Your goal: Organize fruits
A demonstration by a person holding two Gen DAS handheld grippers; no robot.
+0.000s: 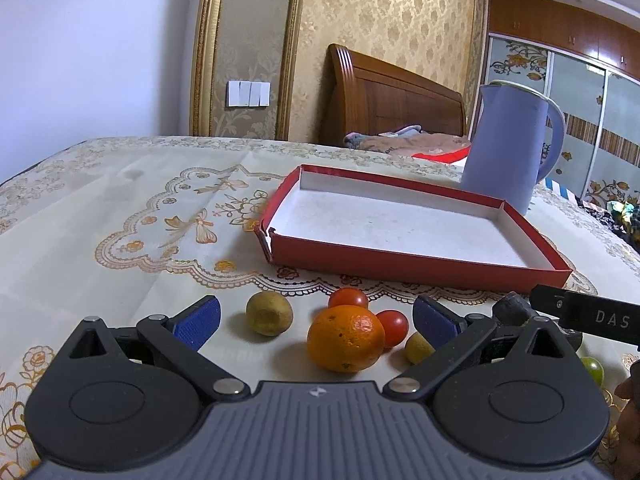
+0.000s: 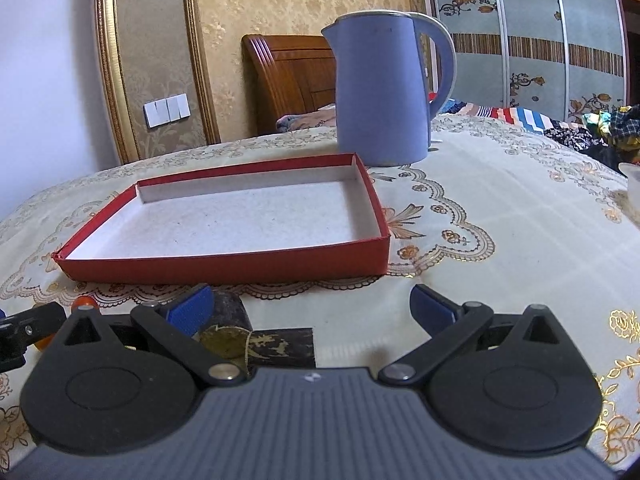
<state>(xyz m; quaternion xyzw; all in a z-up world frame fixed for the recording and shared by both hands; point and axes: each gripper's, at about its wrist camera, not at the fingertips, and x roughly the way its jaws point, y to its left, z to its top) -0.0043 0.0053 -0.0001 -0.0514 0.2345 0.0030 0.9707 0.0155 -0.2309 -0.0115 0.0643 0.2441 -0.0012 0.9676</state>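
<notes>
Hovering spread wide and empty, both tongs, left point(image 1: 316, 316) and right point(image 2: 312, 306), face the red tray point(image 1: 416, 268); a dark fruit point(image 2: 230, 312) sits half-hidden behind the right tongs' ten-o'clock finger.

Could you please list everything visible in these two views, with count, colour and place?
orange: one, orange, on the tablecloth between the left jaws
cherry tomatoes: two, red, just behind and right of the orange
kiwi: one, brownish green, left of the orange
small yellow-green fruit: one, by the right pad of the left gripper
green grape: one, green, far right edge
dark fruit: one, blackish, in front of the box; type unclear
box lid: one, red outside, white inside, empty
kettle: one, lavender, behind the box lid
tablecloth: cream with gold pattern
light switch: white, on the wall
headboard: brown wood
left gripper: black, blue pads, open
right gripper: black, blue pads, open
</notes>
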